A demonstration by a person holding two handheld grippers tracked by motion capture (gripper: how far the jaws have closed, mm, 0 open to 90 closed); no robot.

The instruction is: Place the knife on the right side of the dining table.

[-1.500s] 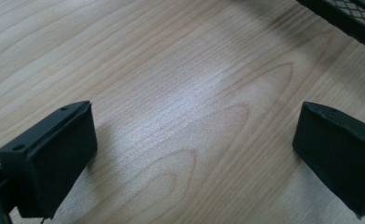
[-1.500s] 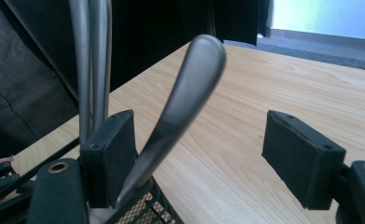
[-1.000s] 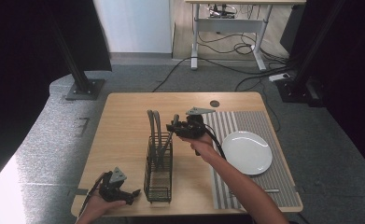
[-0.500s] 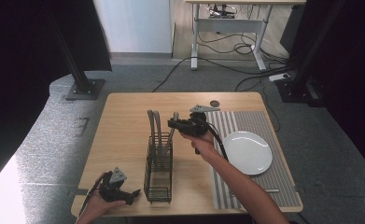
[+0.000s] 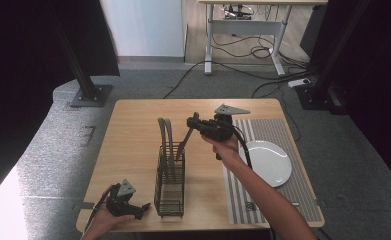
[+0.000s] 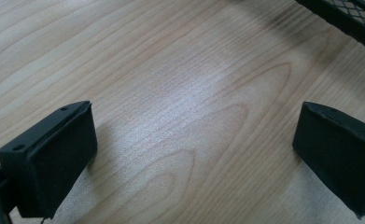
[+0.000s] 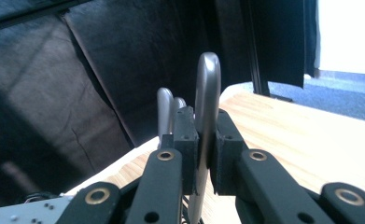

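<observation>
Right now my right gripper has its jaws clamped flat on the handle of a grey metal utensil, a slim piece of cutlery whose lower end sits down in the black wire-mesh cutlery caddy near the middle of the pale wooden table. They have just been closing onto it, and in the right gripper view the rounded handle tip stands up between the pads, with two more grey handles just behind. My left gripper rests at the near left edge of the table, jaws wide apart with nothing between them, bare wood under them and a corner of the caddy beside.

I judge the utensil to be light, stiff and smooth, so it could slip or swivel in a narrow pinch. Holding across the flat faces of the handle, a little below the tip, seems the sound spot; gripping the thin edges would let it twist. It leans in the caddy, so I would draw it along its own line to keep it from catching the mesh.

A round white plate lies on the grey striped placemat at the right. The mat carries a small dark logo near its front corner, too small for me to read.
</observation>
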